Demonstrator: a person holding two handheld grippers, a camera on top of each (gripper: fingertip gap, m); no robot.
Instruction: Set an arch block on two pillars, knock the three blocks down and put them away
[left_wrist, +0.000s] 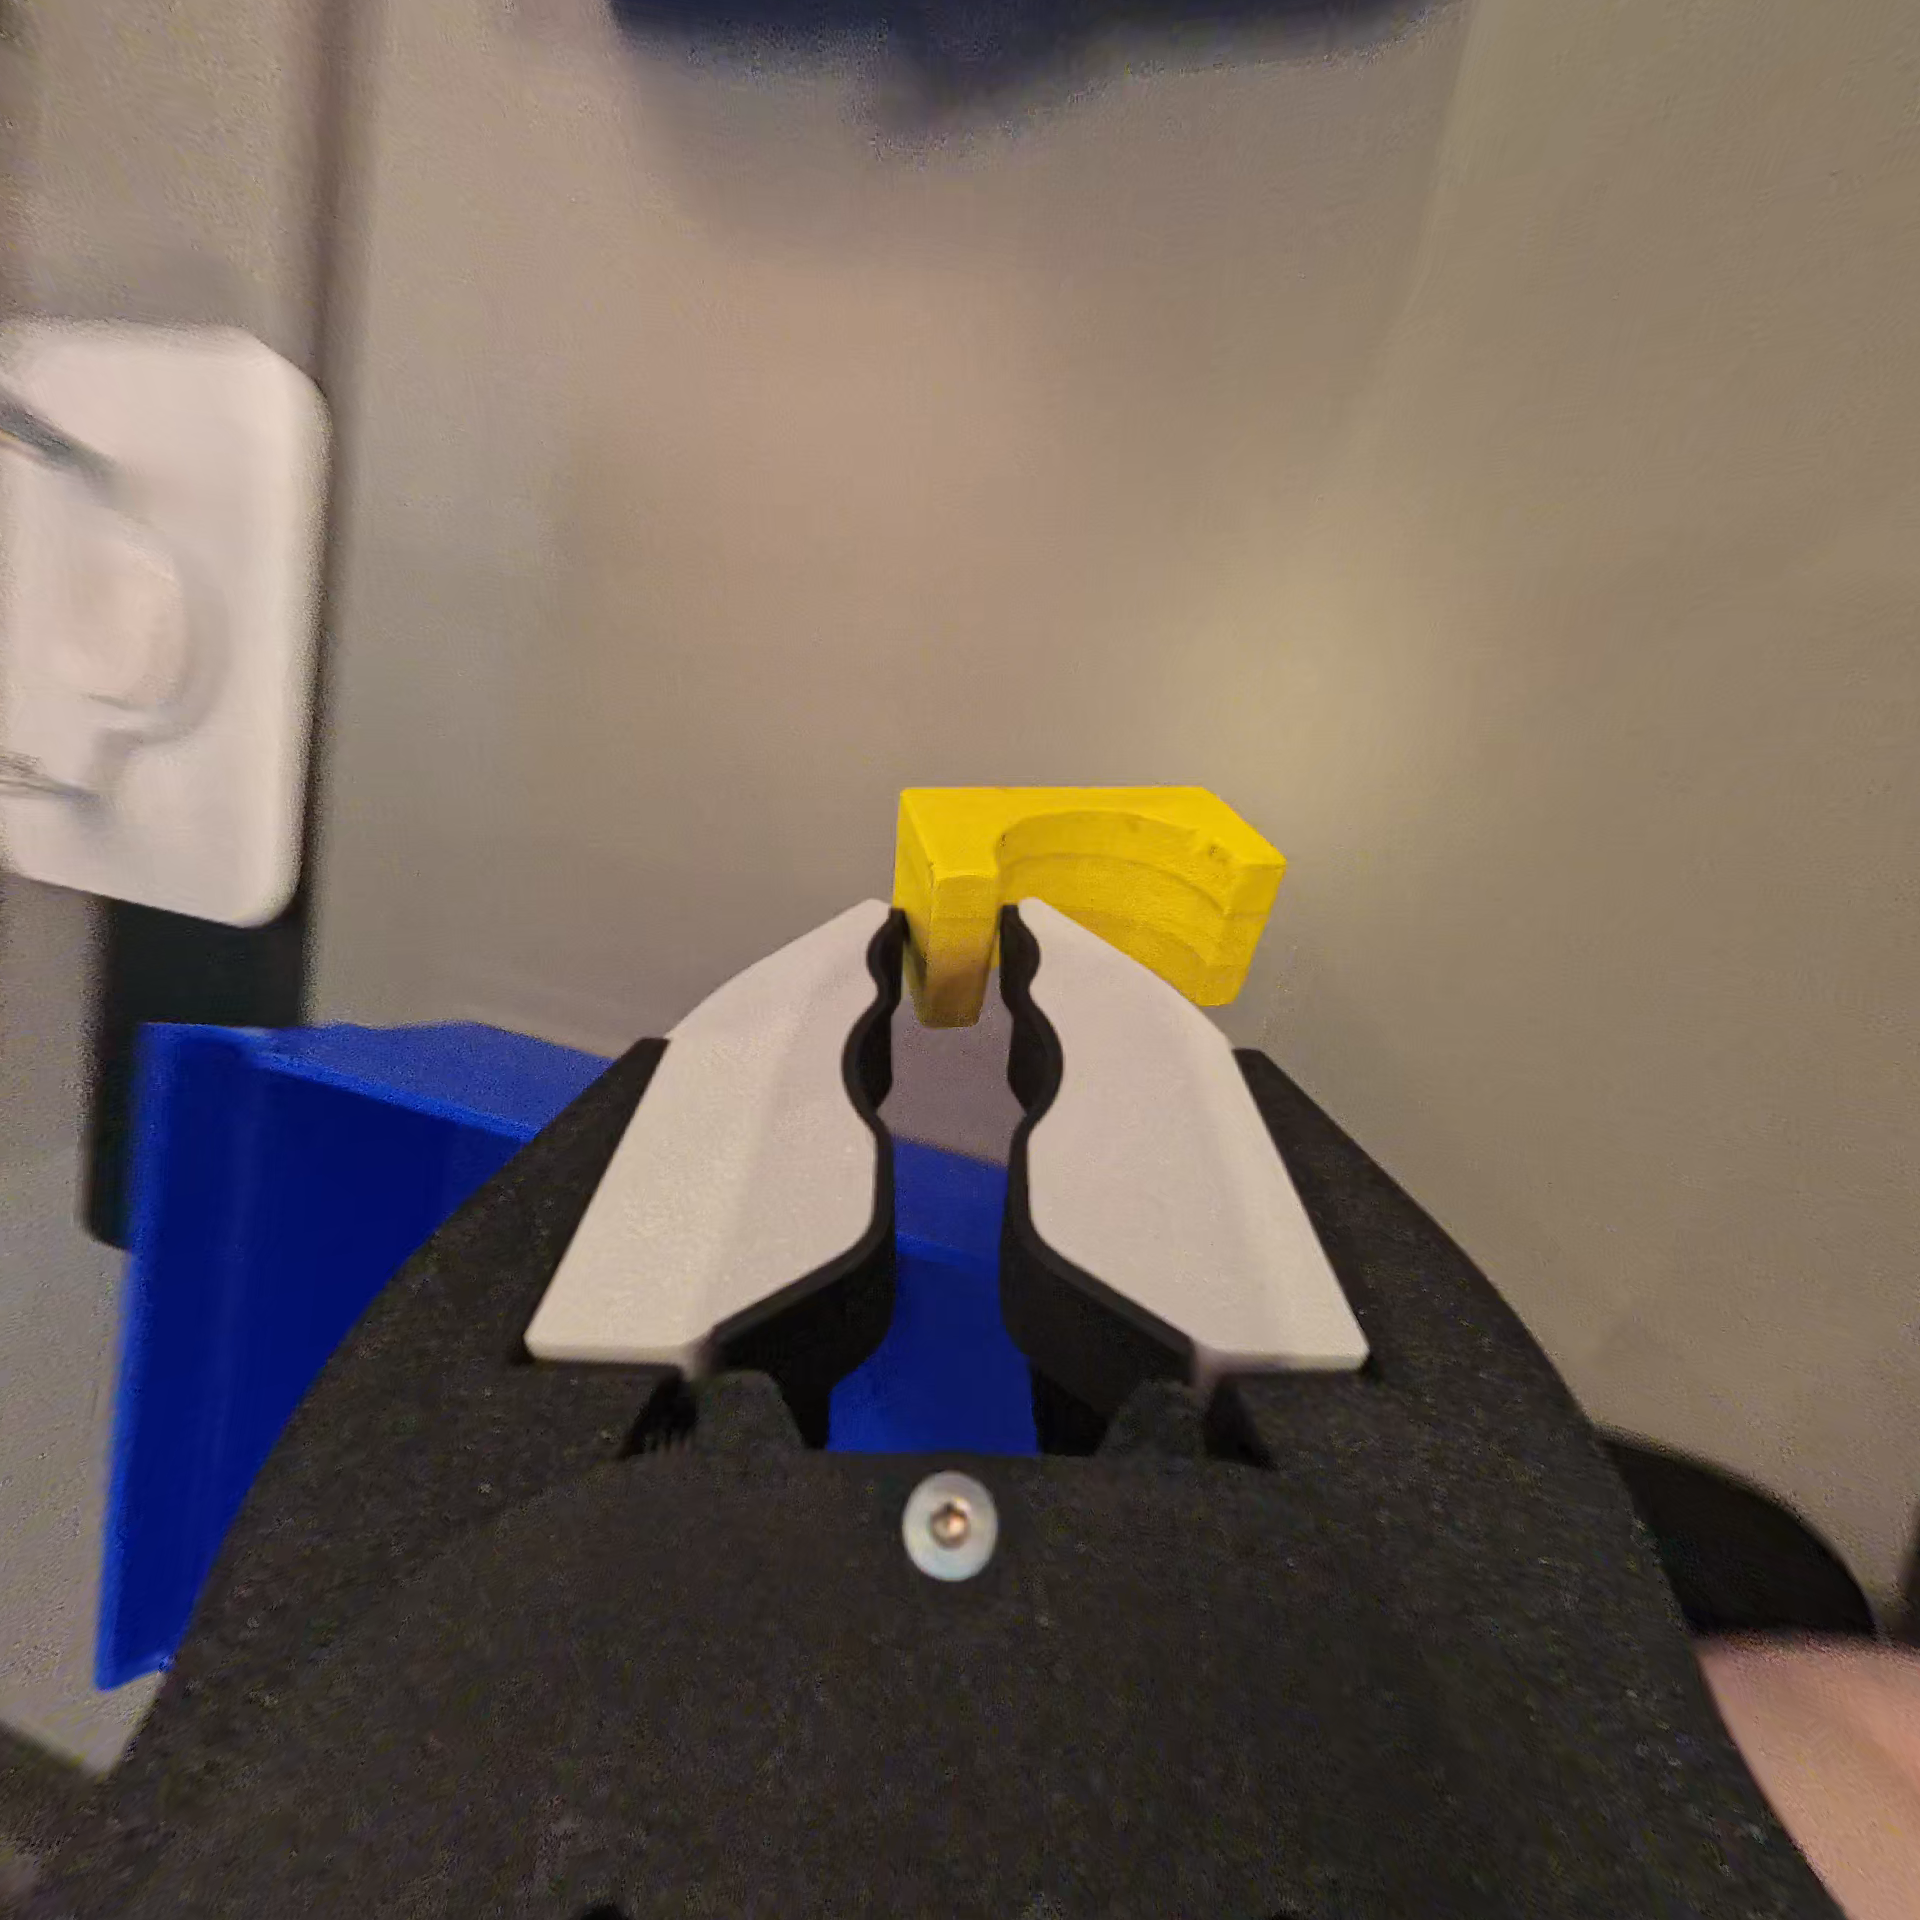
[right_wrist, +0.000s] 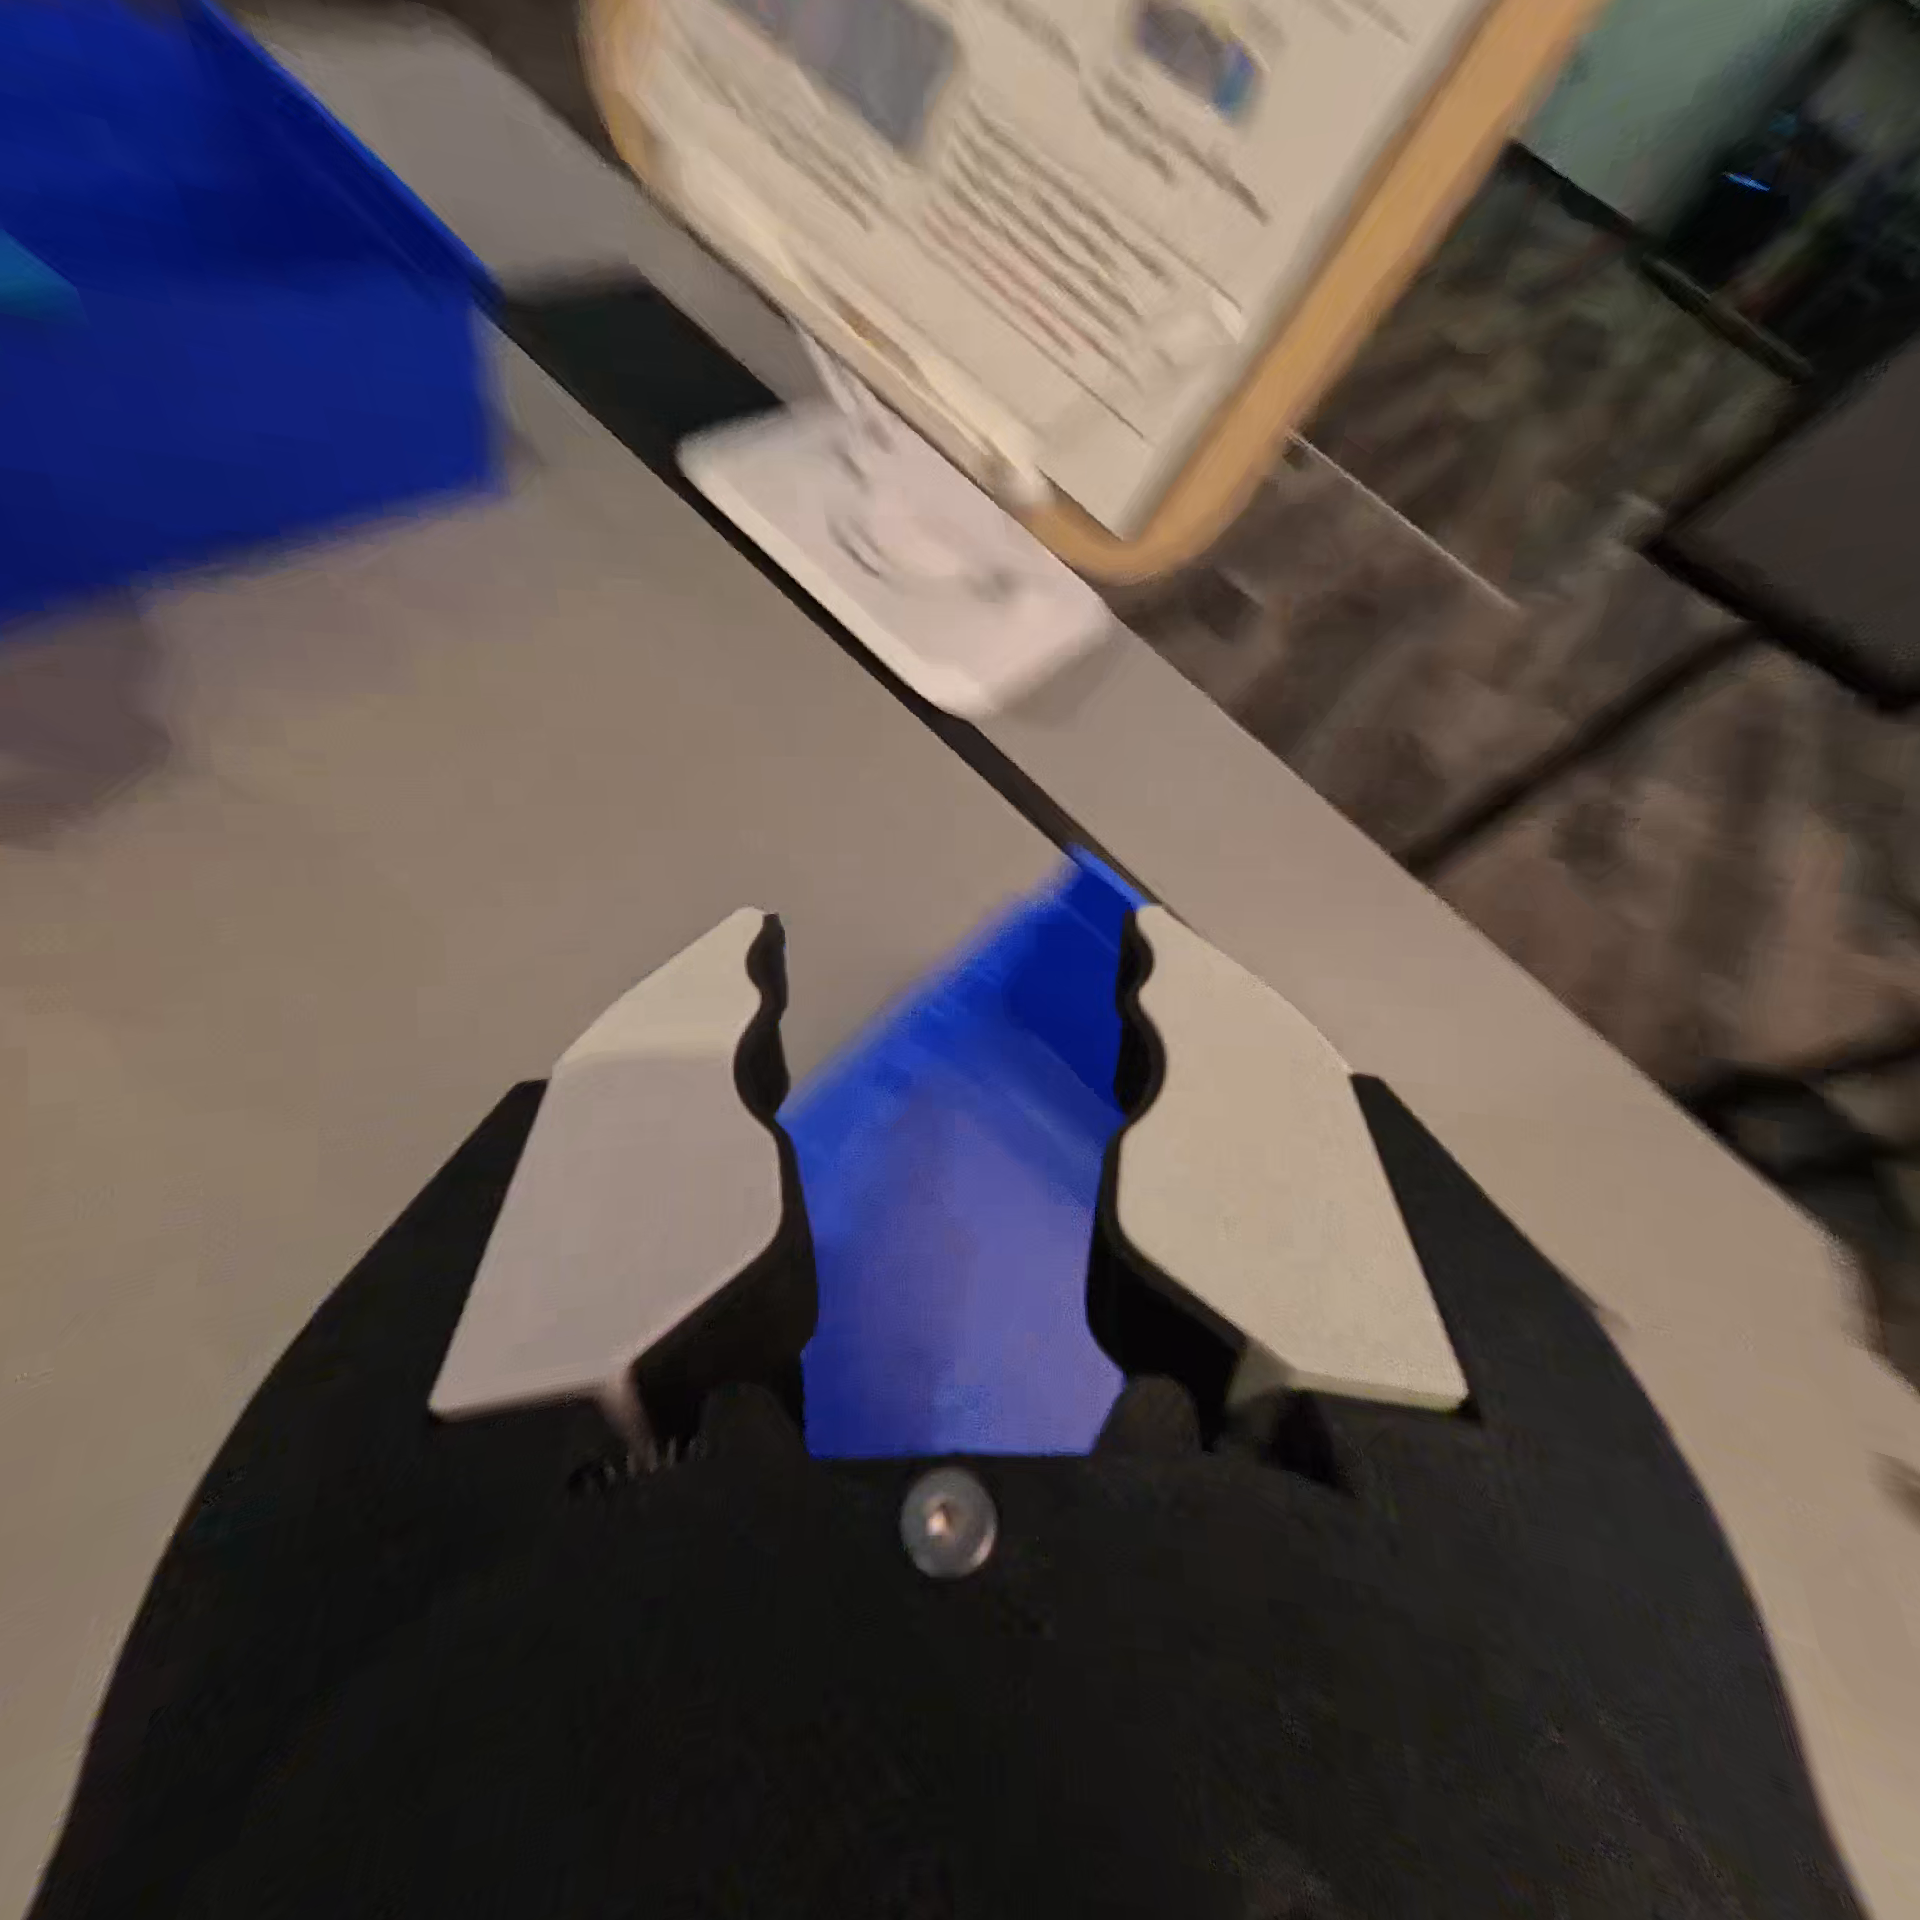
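While the left gripper (left_wrist: 951, 920) pinches one leg of the yellow arch (left_wrist: 1091, 883) at its fingertips, jaws nearly together, the arch juts out to the right above the grey table (left_wrist: 1143, 520), its curved hollow facing the camera. A blue bin (left_wrist: 312, 1247) sits low on the left behind the gripper, by a white block (left_wrist: 156, 623). The right gripper (right_wrist: 951, 925) hangs with jaws wide apart and nothing gripped, a blurred blue piece (right_wrist: 956, 1195) showing between them, a blue bin (right_wrist: 229, 312) at upper left.
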